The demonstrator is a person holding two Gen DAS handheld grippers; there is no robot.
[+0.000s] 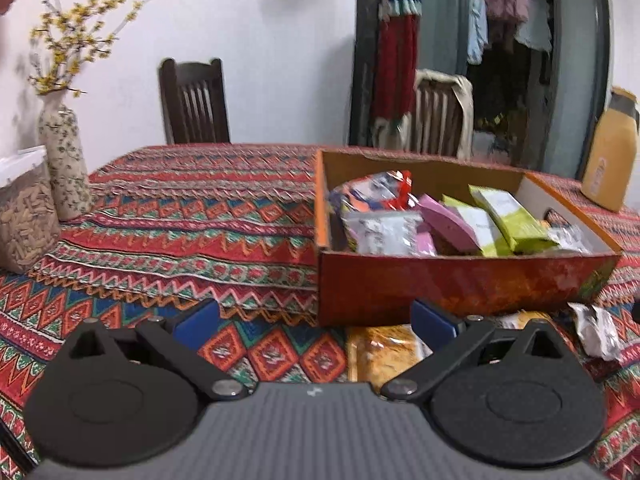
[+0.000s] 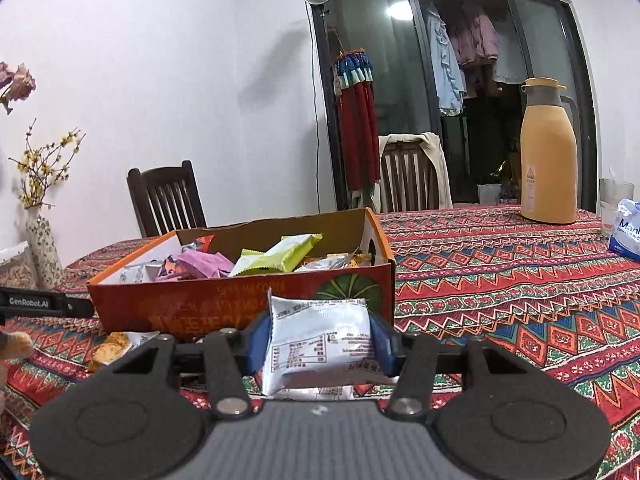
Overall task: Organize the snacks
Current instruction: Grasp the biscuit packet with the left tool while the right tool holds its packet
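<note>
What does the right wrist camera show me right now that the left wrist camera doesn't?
Only the right wrist view shows the right gripper shut on a silver snack packet, and a blue-and-white pack at the table's far right. Only the left wrist view shows the left gripper, open and empty, above an orange packet. Both show the cardboard box of snacks, the yellow flask and the flower vase.

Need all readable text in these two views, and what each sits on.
"GenRobot.AI": black bar at the left edge, right wrist view.
"Manl", cut off by the frame: blue-and-white pack at the right edge.
Silver packet in the right tongs: printed table and lines, too small to read.
Orange box: front lettering appears upside down, unreadable.
Yellow flask: label too small.
</note>
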